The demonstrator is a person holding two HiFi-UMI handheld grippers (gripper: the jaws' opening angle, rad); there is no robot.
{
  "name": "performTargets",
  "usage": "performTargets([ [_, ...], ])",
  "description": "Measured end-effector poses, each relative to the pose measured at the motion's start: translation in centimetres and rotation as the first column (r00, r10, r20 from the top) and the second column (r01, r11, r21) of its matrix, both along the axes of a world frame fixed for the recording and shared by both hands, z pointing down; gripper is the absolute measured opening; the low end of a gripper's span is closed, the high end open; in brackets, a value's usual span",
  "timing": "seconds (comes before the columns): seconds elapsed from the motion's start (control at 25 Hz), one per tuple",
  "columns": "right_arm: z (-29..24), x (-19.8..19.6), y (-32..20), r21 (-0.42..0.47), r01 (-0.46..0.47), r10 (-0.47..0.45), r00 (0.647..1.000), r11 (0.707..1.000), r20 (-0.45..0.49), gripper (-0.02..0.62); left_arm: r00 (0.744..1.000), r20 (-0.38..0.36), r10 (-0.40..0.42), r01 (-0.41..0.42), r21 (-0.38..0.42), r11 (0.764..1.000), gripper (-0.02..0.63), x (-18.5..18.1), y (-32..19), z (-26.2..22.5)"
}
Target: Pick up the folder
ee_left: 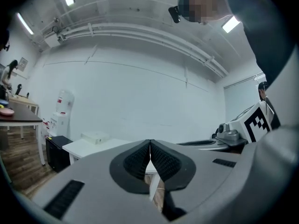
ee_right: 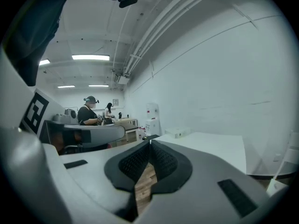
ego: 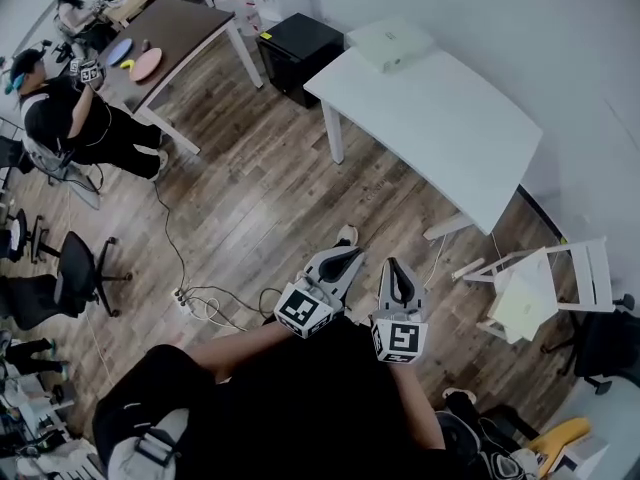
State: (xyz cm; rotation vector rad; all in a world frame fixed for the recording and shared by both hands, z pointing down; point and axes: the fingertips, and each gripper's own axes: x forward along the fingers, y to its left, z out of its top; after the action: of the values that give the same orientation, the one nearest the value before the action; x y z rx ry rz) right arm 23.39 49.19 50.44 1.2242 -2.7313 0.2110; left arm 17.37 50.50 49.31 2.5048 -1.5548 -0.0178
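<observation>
1. Standing well back from the white counter (ego: 440, 118), the person faces it across bare floor.
2. The flat pale thing on its far corner is probably the folder (ego: 390, 44). It looks light, stiff and smooth, so I'd pinch one edge.
3. The left gripper (ego: 345, 260) and right gripper (ego: 397, 271) are held side by side, roughly level, jaws together and empty.

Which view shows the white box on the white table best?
The head view: the white box lies whole on the white table, seen from above. Both gripper views show it small, from the side.
</observation>
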Motion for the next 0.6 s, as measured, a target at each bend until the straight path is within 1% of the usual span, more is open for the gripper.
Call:
performTargets([
  [0.08,0.3,-0.1,-2.1,-0.001,-0.019,0.019,1.000,1.000,-0.020,0.034,1.000,0.000,0.005,-0.005,-0.021,1.000,0.014,-0.3,-2.2,0.3],
  [0.2,1.5,-0.1,-5.9,-0.037,-0.054,0.053,0.998,0.998,-0.037,0.034,1.000,-0.009,0.021,-0.021,-0.037,0.999,0.014,-0.8,-6.1,0.5],
  [0.28,2.1,-0.7,-8.5,-0.055,-0.058,0.055,0.997,0.997,-0.053,0.034,0.999,-0.018,0.029,-0.030,-0.041,0.999,0.014,-1.5,-8.9,0.7],
  [0.48,2.4,-3.4,-16.3,-0.071,-0.059,0.053,0.996,0.996,-0.072,0.034,0.999,-0.042,0.011,-0.014,-0.078,0.997,0.014,-5.0,-16.9,0.9],
  [0.6,2.3,-5.1,-21.4,-0.071,-0.075,0.068,0.994,0.995,-0.087,0.034,0.999,-0.043,0.009,-0.011,-0.065,0.998,0.014,-7.5,-21.9,0.0],
])
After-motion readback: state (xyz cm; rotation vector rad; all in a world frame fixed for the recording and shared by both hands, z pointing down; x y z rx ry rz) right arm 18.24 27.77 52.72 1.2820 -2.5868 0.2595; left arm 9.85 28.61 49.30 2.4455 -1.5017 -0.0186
